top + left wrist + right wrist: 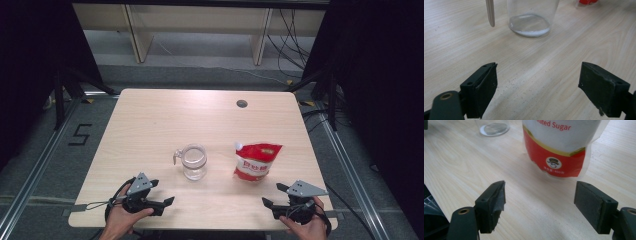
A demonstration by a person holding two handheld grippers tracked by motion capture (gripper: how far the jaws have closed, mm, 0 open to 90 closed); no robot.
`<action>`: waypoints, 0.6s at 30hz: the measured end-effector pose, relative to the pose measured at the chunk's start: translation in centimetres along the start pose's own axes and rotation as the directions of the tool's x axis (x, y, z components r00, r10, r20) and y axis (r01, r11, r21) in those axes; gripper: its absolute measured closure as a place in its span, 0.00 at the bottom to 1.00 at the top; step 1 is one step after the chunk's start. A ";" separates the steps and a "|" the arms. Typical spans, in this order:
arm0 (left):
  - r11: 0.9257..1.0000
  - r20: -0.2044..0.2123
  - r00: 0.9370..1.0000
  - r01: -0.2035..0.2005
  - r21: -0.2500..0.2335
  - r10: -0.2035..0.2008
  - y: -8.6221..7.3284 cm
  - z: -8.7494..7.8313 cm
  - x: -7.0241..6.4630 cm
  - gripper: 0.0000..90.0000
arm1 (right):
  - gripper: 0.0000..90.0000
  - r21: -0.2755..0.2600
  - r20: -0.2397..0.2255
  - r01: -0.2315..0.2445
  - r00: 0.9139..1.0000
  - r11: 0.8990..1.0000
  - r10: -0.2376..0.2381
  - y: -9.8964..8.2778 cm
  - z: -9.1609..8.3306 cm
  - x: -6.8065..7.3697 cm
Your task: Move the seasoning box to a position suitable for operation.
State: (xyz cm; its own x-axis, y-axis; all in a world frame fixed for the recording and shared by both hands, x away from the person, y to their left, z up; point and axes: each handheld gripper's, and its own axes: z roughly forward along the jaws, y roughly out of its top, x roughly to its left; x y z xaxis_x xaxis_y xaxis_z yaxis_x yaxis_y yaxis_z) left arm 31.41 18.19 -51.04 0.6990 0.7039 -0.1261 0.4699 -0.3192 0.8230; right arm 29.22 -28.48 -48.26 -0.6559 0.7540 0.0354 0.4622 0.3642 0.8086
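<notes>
A clear glass jar with a wire clasp stands near the middle of the table; in the left gripper view the jar holds a thin layer of white grains at its bottom. To its right stands a red and white sugar pouch with a white spout cap, close ahead in the right gripper view. My left gripper rests at the front left, open and empty. At the front right my right gripper also stands open with nothing between its fingers.
The wooden table has a round cable hole at the back right. Fine grains lie scattered on the wood in front of the left gripper. Shelving and cables stand beyond the far edge.
</notes>
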 end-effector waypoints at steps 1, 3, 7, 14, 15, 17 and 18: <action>1.000 -0.006 1.000 -0.014 0.015 0.014 0.0 -0.1 0.1 0.17 | 0.29 0.007 -0.003 -0.030 1.000 1.000 0.030 0.0 0.0 0.3; 1.000 -0.017 1.000 0.001 0.016 0.000 0.1 0.0 0.1 0.17 | 0.29 0.002 -0.007 0.003 1.000 1.000 -0.003 0.0 0.1 0.1; 1.000 -0.022 1.000 -0.020 0.014 0.020 0.2 0.1 0.2 0.17 | 0.29 0.025 -0.005 0.007 1.000 1.000 -0.007 0.0 0.1 0.1; 0.999 -0.046 0.998 -0.043 0.016 0.044 0.2 -0.1 0.5 0.17 | 0.29 -0.019 0.022 0.016 1.000 1.000 -0.016 0.0 -0.1 -0.3; 0.999 -0.046 0.998 -0.043 0.016 0.044 0.2 -0.1 0.5 0.17 | 0.29 -0.019 0.022 0.016 1.000 1.000 -0.016 0.0 -0.1 -0.3; 1.000 -0.048 0.999 -0.025 0.019 0.026 0.3 -0.2 0.5 0.18 | 0.30 -0.019 0.035 0.015 0.999 1.000 -0.015 0.1 -0.2 -0.2; 1.000 -0.051 0.998 -0.026 0.014 0.027 0.3 -0.3 0.7 0.18 | 0.31 -0.016 0.026 0.017 1.000 1.000 -0.017 0.1 -0.3 -0.2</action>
State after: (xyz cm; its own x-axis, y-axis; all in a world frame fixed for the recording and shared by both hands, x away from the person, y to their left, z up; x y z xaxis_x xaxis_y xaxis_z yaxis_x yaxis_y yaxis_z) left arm 31.92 18.80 -50.73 0.6832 0.7263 -0.0759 0.4588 -0.3461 0.8183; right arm 29.19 -28.75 -47.96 -0.6481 0.7615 0.0067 0.4413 0.3683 0.8183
